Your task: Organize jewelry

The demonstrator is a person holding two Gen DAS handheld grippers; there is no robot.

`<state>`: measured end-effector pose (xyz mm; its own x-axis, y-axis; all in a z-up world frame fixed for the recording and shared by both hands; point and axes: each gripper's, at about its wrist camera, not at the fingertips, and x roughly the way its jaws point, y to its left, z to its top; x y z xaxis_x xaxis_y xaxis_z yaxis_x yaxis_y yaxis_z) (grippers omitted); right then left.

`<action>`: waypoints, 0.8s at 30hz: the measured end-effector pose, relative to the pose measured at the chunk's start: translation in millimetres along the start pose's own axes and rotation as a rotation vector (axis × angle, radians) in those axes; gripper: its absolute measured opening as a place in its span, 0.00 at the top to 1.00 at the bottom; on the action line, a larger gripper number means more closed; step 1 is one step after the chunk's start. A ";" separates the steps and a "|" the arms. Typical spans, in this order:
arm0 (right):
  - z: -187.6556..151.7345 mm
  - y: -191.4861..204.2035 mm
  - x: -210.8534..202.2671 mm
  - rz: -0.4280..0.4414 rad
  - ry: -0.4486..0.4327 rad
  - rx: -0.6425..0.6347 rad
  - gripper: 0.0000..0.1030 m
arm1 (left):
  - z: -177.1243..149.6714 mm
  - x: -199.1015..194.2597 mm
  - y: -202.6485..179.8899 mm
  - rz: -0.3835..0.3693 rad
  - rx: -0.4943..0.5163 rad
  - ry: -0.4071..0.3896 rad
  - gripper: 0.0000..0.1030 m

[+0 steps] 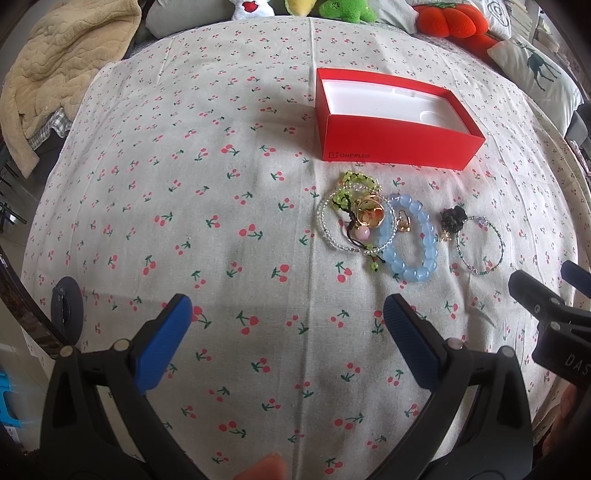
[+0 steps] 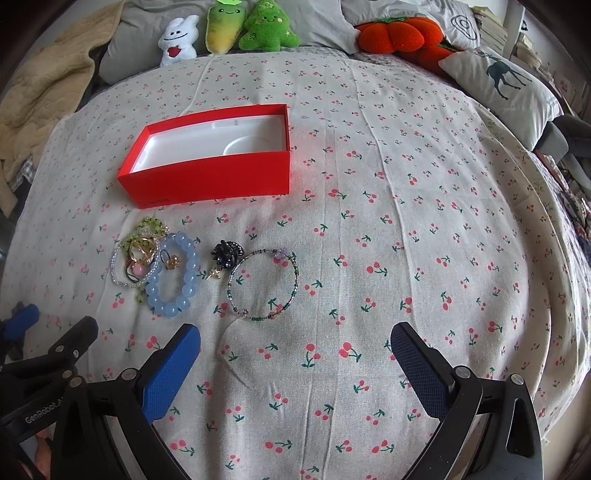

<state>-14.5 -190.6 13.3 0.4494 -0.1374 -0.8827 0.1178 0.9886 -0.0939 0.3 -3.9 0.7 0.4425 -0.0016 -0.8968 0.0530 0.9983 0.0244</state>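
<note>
Two grippers: both hover low over the bed, side by side, nothing between their blue pads.
Left gripper [image 1: 288, 314]: jaws spread wide apart, empty, pointing across the cherry-print sheet [image 1: 192, 206] toward the red box; a fingertip shows at the bottom edge of its view.
Right gripper [image 2: 295, 341]: jaws likewise wide apart and empty, held just right of the left gripper, whose black frame shows at the lower left of the right wrist view.
Red box [image 2: 207, 162]: open, lid off, lying on the sheet beyond both grippers; its white moulded insert [image 2: 221, 142] holds nothing.
Jewelry, all outside the box: spread on the sheet in a row on the near side of the box, between it and the grippers.
Blue bead bracelet [image 2: 173, 273]: near side of the box, lying flat, with a small gold piece [image 2: 171, 261] inside its ring.
Tangled cluster [image 2: 138, 254]: just left of the blue bracelet and touching it; clear bead bracelet, green beads, gold rings, a pink bead on a dark cord.
Black ornament [image 2: 226, 254]: right of the blue bracelet, a small gold charm [image 2: 215, 274] beside it.
Thin green bead bracelet [image 2: 263, 283]: rightmost in the row, lying flat, closest to the right gripper.
Beyond the box: plush toys [image 2: 229, 29] and pillows at the head of the bed.
</note>
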 end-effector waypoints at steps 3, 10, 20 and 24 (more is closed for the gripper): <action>-0.2 -1.1 -0.7 0.002 0.003 0.004 0.00 | -0.6 0.8 1.0 -0.030 -0.017 -0.018 0.00; 1.4 0.4 0.6 -0.015 0.005 -0.005 0.00 | 2.0 4.6 6.6 -0.034 -0.042 -0.050 0.00; 14.6 -8.6 -10.3 0.047 -0.002 0.031 0.00 | 19.5 -6.2 15.0 -0.068 -0.013 -0.011 0.00; 24.2 -9.9 -14.7 0.098 0.029 0.036 0.00 | 28.4 -12.6 14.9 -0.098 0.012 -0.007 0.00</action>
<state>-0.8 -199.9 38.3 0.4343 -0.0375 -0.9000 0.1062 0.9943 0.0098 20.9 9.4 24.8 0.4412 -0.0992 -0.8919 0.1067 0.9926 -0.0577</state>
